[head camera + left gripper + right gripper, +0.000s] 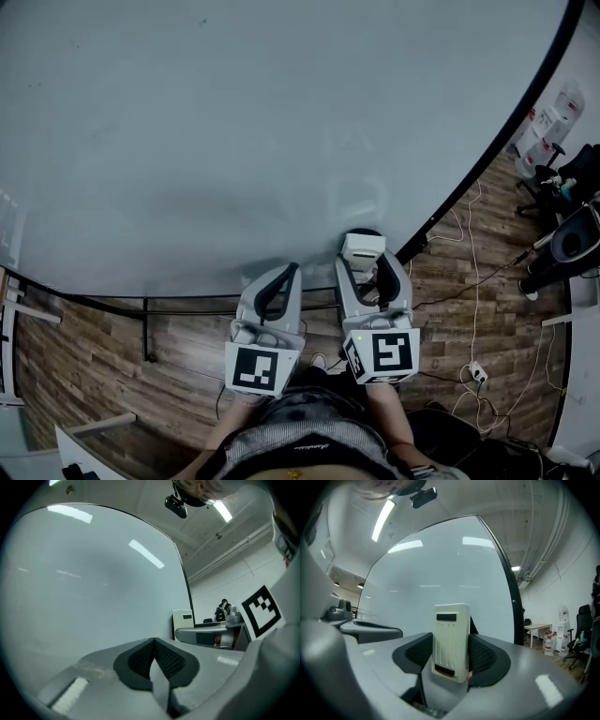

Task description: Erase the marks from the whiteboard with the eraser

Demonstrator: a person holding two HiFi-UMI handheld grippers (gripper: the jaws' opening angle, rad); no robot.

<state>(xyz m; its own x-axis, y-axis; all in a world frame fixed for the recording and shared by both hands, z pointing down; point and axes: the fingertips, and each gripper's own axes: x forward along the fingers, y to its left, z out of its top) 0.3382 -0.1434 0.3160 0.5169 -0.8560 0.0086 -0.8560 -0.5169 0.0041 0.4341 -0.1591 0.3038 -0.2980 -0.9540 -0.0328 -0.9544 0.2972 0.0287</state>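
Right gripper view: eraser (451, 641), cream plastic back toward the camera, stands upright between the jaws of the right gripper (451, 660). Jaws are closed onto its two long sides and both pads touch it.

Head view: eraser sits at the lower edge of the whiteboard (216, 131), near the black frame (469, 173). Whether the felt touches the surface cannot be told. Board looks nearly blank, with only a pale grey ghosting (354, 183) just above the eraser, too faint to read.

Left gripper (153, 660): jaws fully together, nothing between them. It is held beside the right one, off the board.

Risks (judgement):
- Grip is on smooth plastic sides, so hard pressure on a stroke could twist or slide the eraser out.
- Tilted contact would wipe with one edge only and leave streaks.
- Faint marks are easy to miss.
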